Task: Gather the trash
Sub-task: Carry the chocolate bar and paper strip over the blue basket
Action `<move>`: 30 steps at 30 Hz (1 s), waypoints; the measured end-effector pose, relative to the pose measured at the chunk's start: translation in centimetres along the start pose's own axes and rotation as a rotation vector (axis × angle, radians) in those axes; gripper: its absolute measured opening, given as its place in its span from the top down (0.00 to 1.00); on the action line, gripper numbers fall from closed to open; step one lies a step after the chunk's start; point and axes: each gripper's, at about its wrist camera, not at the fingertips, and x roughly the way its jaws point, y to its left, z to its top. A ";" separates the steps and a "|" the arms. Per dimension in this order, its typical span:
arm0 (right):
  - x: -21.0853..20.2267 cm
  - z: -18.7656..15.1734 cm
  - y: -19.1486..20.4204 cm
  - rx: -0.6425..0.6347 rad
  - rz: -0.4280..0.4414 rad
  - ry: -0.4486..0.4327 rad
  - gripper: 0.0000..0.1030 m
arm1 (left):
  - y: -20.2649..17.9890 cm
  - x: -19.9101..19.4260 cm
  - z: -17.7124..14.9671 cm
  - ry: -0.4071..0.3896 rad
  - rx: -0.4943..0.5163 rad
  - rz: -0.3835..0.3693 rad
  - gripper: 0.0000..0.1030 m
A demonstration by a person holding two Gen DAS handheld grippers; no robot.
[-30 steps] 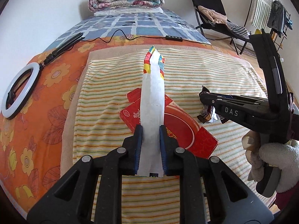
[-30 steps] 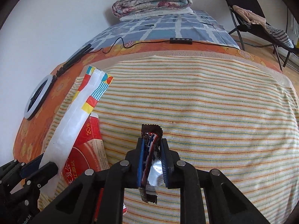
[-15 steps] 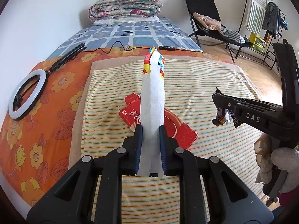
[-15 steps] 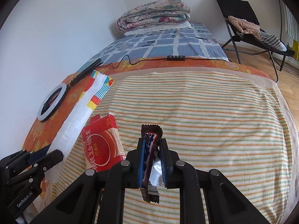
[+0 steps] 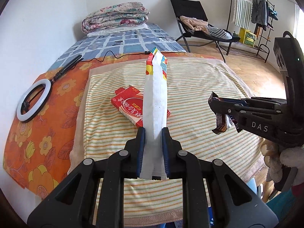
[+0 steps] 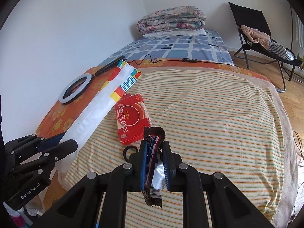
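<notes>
My left gripper (image 5: 153, 131) is shut on a long white wrapper (image 5: 155, 98) with a coloured tip, held up over the striped towel (image 5: 199, 87). In the right wrist view the same wrapper (image 6: 98, 112) slants up from the left gripper (image 6: 62, 142) at the lower left. My right gripper (image 6: 154, 144) is shut on a dark snack wrapper (image 6: 152, 163) with a silver lining, lifted off the towel (image 6: 218, 117). From the left wrist view, that snack wrapper (image 5: 221, 123) hangs from the right gripper (image 5: 213, 104). A flat red carton (image 5: 127, 104) (image 6: 133, 119) lies on the towel below both.
A white ring light (image 5: 34, 99) and its cable lie on the orange floral sheet (image 5: 38, 133) at the left. Folded quilts (image 5: 115, 17) sit at the bed's far end. A black folding chair (image 5: 197, 20) and a clothes rack (image 5: 254, 13) stand on the wood floor to the right.
Both grippers have risen and pulled back from the bed with their wrappers. The red carton has stayed on the towel and now looks smaller and farther away.
</notes>
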 end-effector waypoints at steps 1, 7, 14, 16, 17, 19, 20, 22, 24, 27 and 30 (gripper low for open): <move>-0.6 -0.5 0.1 0.001 0.009 -0.002 0.86 | -0.3 -0.7 -0.4 -0.003 0.002 -0.006 0.84; -4.1 -3.6 0.8 -0.012 0.041 -0.007 0.86 | -2.1 -4.5 -3.4 -0.007 0.020 -0.041 0.84; -7.4 -7.4 1.4 -0.041 0.045 -0.015 0.86 | -3.9 -8.4 -7.4 0.014 0.044 -0.067 0.84; -8.1 -8.7 1.5 -0.049 0.040 -0.015 0.86 | -4.2 -9.1 -8.7 0.030 0.037 -0.078 0.84; -8.5 -9.4 1.5 -0.050 0.040 -0.015 0.86 | -4.3 -9.4 -9.4 0.038 0.035 -0.082 0.84; -9.0 -10.6 1.4 -0.047 0.042 -0.009 0.86 | -4.5 -9.9 -10.9 0.055 0.034 -0.087 0.84; -9.2 -11.2 1.4 -0.046 0.043 -0.004 0.86 | -4.6 -10.0 -11.7 0.066 0.034 -0.089 0.84; -9.3 -12.4 1.4 -0.046 0.044 0.008 0.86 | -4.9 -10.2 -13.1 0.089 0.031 -0.094 0.84; -9.4 -13.6 1.4 -0.049 0.041 0.020 0.86 | -5.1 -10.3 -14.5 0.112 0.028 -0.098 0.84; -9.2 -15.4 1.3 -0.040 0.044 0.039 0.86 | -5.5 -10.3 -16.3 0.139 0.023 -0.105 0.84; -8.9 -17.1 1.2 -0.028 0.050 0.061 0.86 | -5.8 -10.2 -17.9 0.170 0.014 -0.119 0.84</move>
